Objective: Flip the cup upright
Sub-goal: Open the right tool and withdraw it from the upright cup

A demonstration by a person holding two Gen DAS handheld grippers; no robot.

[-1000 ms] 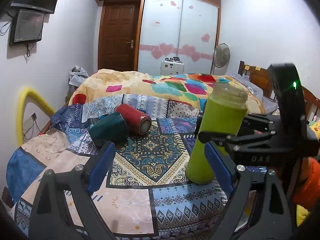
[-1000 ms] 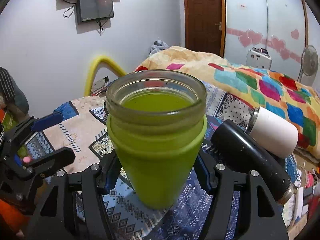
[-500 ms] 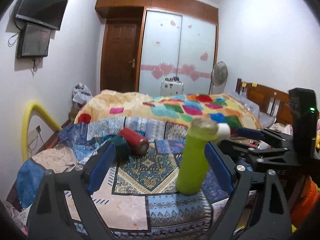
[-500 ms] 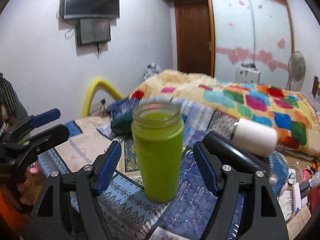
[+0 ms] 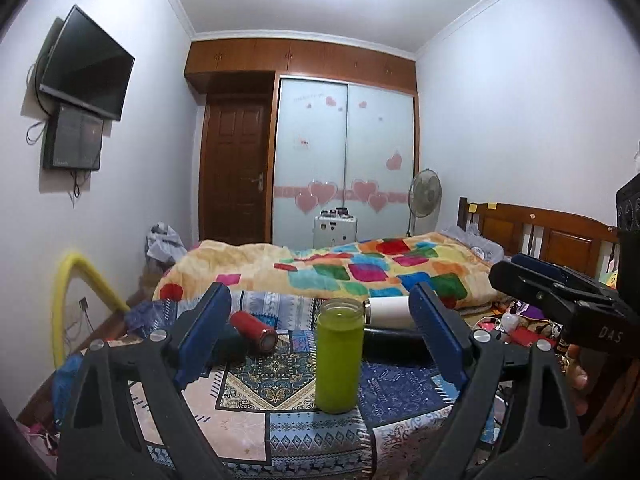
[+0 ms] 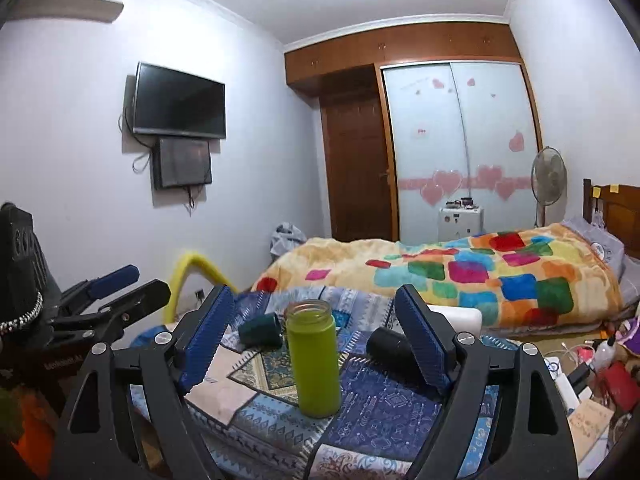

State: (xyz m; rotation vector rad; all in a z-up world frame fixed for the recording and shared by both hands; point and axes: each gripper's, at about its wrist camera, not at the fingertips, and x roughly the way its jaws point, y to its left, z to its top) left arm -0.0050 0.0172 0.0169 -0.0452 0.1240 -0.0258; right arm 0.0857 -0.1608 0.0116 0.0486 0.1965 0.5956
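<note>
A lime-green cup (image 5: pixel 339 354) stands upright, mouth up, on a patchwork cloth (image 5: pixel 264 432); it also shows in the right wrist view (image 6: pixel 314 358). My left gripper (image 5: pixel 320 344) is open and empty, pulled back from the cup. My right gripper (image 6: pixel 314 342) is open and empty, also back from it. Each gripper shows at the edge of the other's view: the right one (image 5: pixel 560 292) and the left one (image 6: pixel 108 296).
A red cup (image 5: pixel 254 326), a dark green cup (image 6: pixel 260 330), a black bottle (image 6: pixel 390 344) and a white cup (image 5: pixel 388 312) lie on their sides behind the green cup. A bed with a colourful blanket (image 5: pixel 360 270) is beyond. Clutter lies on the floor at right (image 6: pixel 600 364).
My right gripper has let go of the green cup and opened. Both grippers have drawn back and up, so the cup now looks smaller and stands alone.
</note>
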